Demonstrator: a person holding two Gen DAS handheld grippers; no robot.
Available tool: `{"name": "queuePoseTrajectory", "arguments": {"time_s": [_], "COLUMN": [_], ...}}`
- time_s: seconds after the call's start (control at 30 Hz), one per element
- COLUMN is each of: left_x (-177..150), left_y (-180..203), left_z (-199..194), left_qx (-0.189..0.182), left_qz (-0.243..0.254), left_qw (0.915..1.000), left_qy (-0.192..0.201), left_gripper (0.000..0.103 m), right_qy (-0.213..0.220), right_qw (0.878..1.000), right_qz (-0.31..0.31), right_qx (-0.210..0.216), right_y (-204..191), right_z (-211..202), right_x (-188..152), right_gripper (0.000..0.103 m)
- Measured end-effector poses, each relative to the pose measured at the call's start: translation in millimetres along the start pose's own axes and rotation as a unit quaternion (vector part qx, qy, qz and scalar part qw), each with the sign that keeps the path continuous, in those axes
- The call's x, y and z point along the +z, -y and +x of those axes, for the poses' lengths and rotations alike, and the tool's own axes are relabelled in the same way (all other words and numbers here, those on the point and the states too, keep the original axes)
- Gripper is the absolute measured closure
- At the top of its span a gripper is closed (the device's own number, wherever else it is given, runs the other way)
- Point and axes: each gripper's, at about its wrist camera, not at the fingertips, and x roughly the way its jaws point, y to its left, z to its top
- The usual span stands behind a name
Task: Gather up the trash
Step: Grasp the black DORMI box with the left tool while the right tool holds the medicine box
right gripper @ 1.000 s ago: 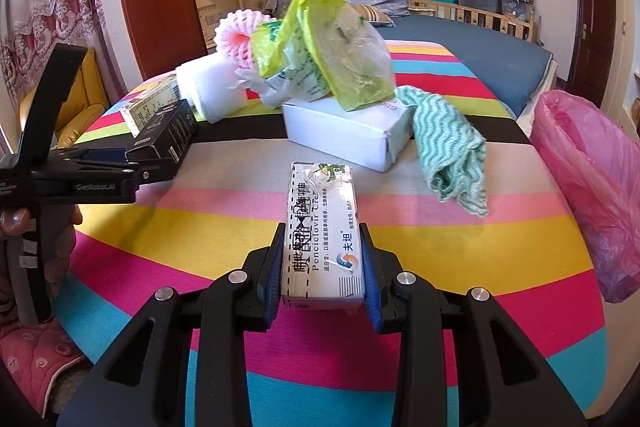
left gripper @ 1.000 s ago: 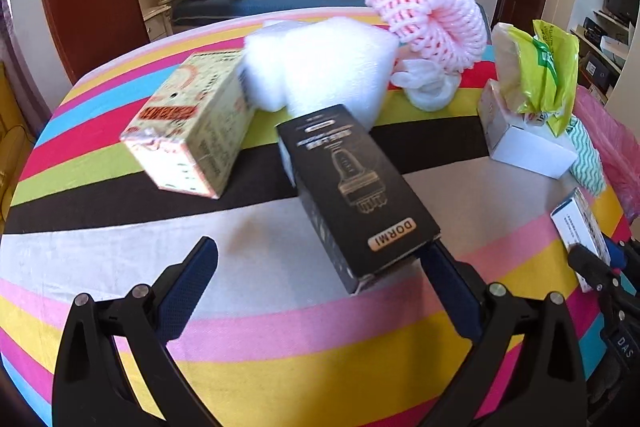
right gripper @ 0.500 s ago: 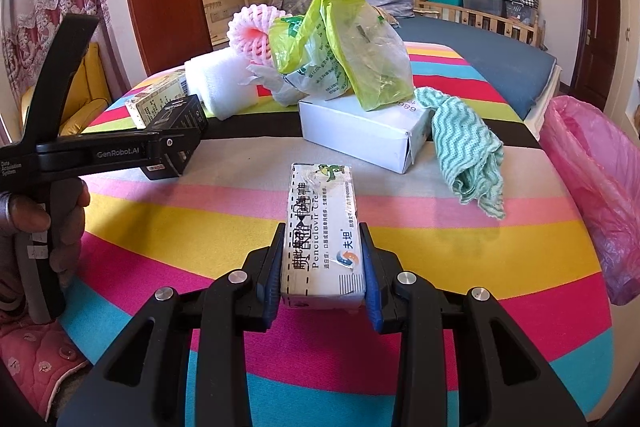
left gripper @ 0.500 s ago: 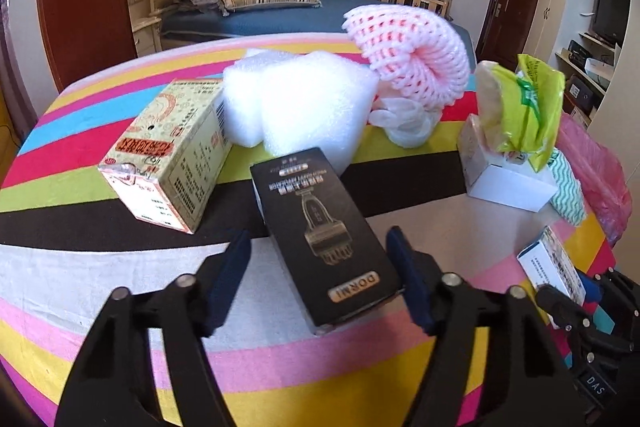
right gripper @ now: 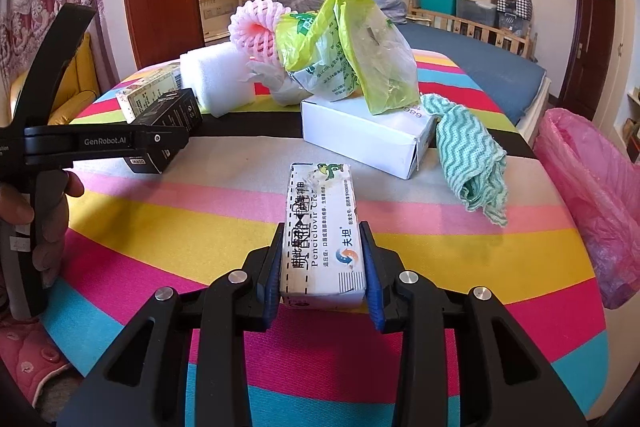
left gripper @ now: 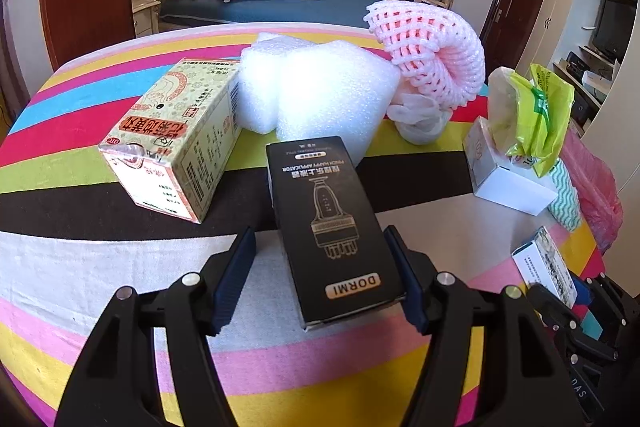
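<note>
Black box (left gripper: pixel 334 227) lies on the striped tabletop (left gripper: pixel 80 267) between the left tongs (left gripper: pixel 320 275); one pad touches it, the other stands clear, so it is released, just before the white foam (left gripper: pixel 320 95). Right view: right tongs (right gripper: pixel 322 259) clench the white cream carton (right gripper: pixel 320 227), likely bound for the pink bag (right gripper: pixel 588 187) beside the tabletop; a bed (right gripper: pixel 480 63) stands behind.

Left gripper (left gripper: pixel 324 279) tilts downward, jaws half-spread with one pad touching; right gripper (right gripper: pixel 324 263) tilts downward, jaws clamped narrow
</note>
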Motion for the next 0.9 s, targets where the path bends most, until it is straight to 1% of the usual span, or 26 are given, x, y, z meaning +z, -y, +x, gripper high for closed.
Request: {"name": "queuePoseTrajectory", "arguments": {"time_s": [0.13, 0.23, 0.27, 0.3, 0.33, 0.37, 0.43, 0.5, 0.53, 0.6, 0.67, 0.8, 0.9], "left_x": [0, -1, -1, -1, -2, -4, -7, -9, -11, -15, -19, -27, -29], "left_y": [1, 4, 4, 4, 5, 7, 14, 23, 29, 40, 49, 62, 67], "left_z": [1, 1, 1, 0, -2, -4, -10, -21, -27, -35, -42, -49, -53], "left_qx": [-0.011, -0.006, -0.004, -0.002, -0.006, -0.005, -0.012, -0.019, -0.020, -0.022, -0.031, -0.043, -0.049], "left_qz": [0.000, 0.007, 0.008, 0.007, 0.008, 0.015, 0.029, 0.051, 0.066, 0.091, 0.108, 0.127, 0.131], "left_qw": [0.9999, 1.0000, 1.0000, 1.0000, 0.9999, 0.9999, 0.9994, 0.9978, 0.9963, 0.9931, 0.9900, 0.9860, 0.9844], "left_qy": [-0.001, -0.003, -0.002, 0.000, 0.002, 0.004, 0.013, 0.036, 0.051, 0.071, 0.085, 0.099, 0.106], "left_gripper": [0.034, 0.034, 0.037, 0.044, 0.058, 0.064, 0.064, 0.064, 0.064, 0.064, 0.064, 0.064, 0.064], "right_qy": [0.005, 0.008, 0.008, 0.009, 0.011, 0.013, 0.017, 0.022, 0.025, 0.035, 0.048, 0.068, 0.081], "right_qw": [1.000, 1.000, 1.000, 1.000, 1.000, 1.000, 1.000, 1.000, 0.999, 0.999, 0.998, 0.996, 0.995], "right_qz": [-0.003, -0.004, -0.004, -0.004, -0.003, -0.001, 0.004, 0.014, 0.019, 0.027, 0.035, 0.046, 0.052], "right_qx": [-0.002, -0.002, -0.002, -0.003, -0.006, -0.009, -0.011, -0.014, -0.017, -0.021, -0.024, -0.030, -0.034], "right_y": [-1, -2, -1, -1, -1, -2, -1, 1, 2, 4, 8, 16, 17], "right_z": [-1, -2, -2, -2, -3, -4, -5, -8, -10, -15, -22, -35, -42], "right_x": [-2, -3, -3, -3, -4, -5, -6, -8, -8, -8, -8, -5, -4], "right_gripper": [0.069, 0.069, 0.069, 0.070, 0.070, 0.070, 0.071, 0.071, 0.071, 0.071, 0.071, 0.071, 0.071]}}
